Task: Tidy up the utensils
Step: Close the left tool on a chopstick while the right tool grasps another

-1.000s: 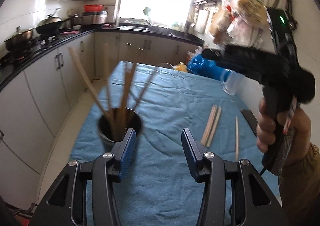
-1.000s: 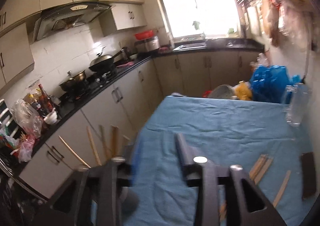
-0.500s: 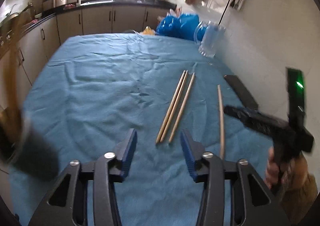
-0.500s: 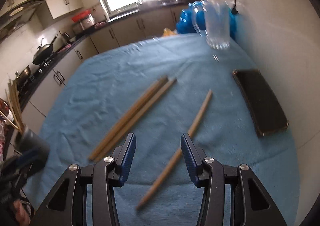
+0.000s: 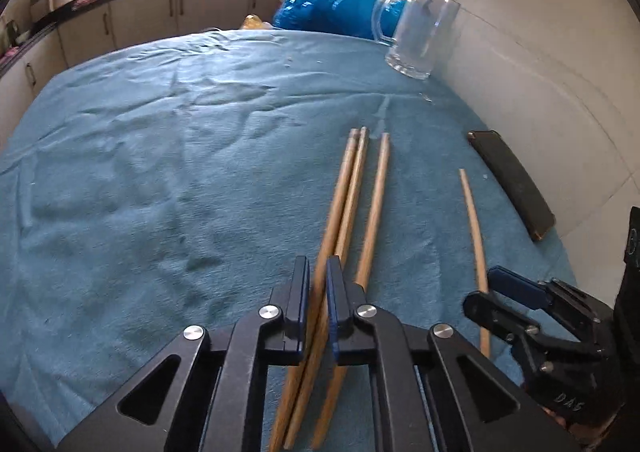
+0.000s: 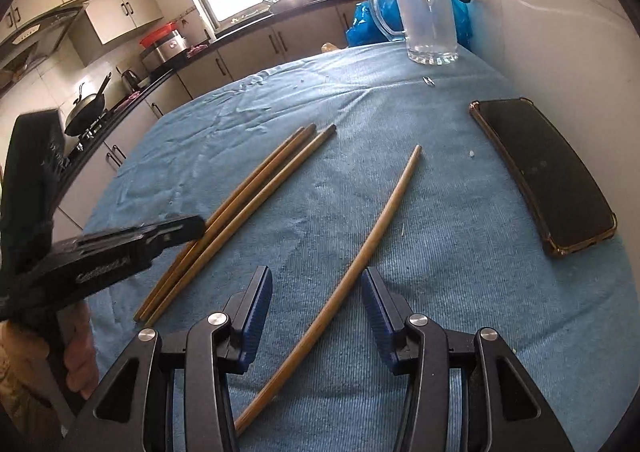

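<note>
On blue cloth (image 5: 160, 180), left jaws pinch two tan chopsticks (image 5: 348, 188); right jaws gape around another (image 6: 372, 240).

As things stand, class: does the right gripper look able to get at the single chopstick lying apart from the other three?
Probably yes. The right gripper is open, its jaws straddling the lone chopstick, with only blue cloth around it and nothing between.

Not much readable here tbh. The right tongs (image 5: 486, 284), seen from the left wrist view, have "DAS" embossed low on the black body. The left tongs (image 6: 200, 226) carry a blurry embossed word I can't make out.
</note>
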{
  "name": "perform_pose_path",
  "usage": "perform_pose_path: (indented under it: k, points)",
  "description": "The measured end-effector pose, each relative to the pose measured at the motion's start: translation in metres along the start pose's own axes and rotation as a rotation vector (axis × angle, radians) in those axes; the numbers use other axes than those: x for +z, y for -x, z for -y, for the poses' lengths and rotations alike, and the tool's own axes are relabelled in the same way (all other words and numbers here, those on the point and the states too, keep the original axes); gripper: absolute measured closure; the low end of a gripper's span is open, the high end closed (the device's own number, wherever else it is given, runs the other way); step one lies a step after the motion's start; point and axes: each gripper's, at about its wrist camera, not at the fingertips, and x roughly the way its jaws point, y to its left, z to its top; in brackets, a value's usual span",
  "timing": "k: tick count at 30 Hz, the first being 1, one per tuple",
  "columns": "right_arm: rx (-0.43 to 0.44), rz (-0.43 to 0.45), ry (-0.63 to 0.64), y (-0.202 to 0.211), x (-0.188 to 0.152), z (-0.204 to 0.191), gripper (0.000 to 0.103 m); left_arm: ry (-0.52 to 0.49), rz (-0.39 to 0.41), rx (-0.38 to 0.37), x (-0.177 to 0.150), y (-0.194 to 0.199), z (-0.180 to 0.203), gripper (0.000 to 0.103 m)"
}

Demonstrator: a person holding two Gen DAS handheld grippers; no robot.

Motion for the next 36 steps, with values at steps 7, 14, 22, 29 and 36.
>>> perform_pose_path:
  k: [7,14,22,29,36]
  points:
    - [0.009,0.015,0.000,-0.002,-0.001,0.000,0.052,-0.076,0.017,-0.004,0.002,-0.005,0.015,0.096]
    - [0.014,0.016,-0.007,-0.002,-0.001,0.002,0.052,-0.054,0.000,-0.028,0.003,-0.010,0.006,0.096]
    - [-0.150,-0.050,0.051,-0.012,0.011,-0.010,0.086,0.061,-0.044,0.061,0.001,-0.004,-0.011,0.103]
    - [-0.132,-0.100,0.028,-0.003,0.005,-0.002,0.090,0.213,-0.050,0.037,-0.033,0.024,-0.044,0.103]
    - [-0.101,-0.167,0.055,0.030,-0.029,0.004,0.092,0.266,-0.080,-0.050,-0.081,0.057,-0.055,0.103]
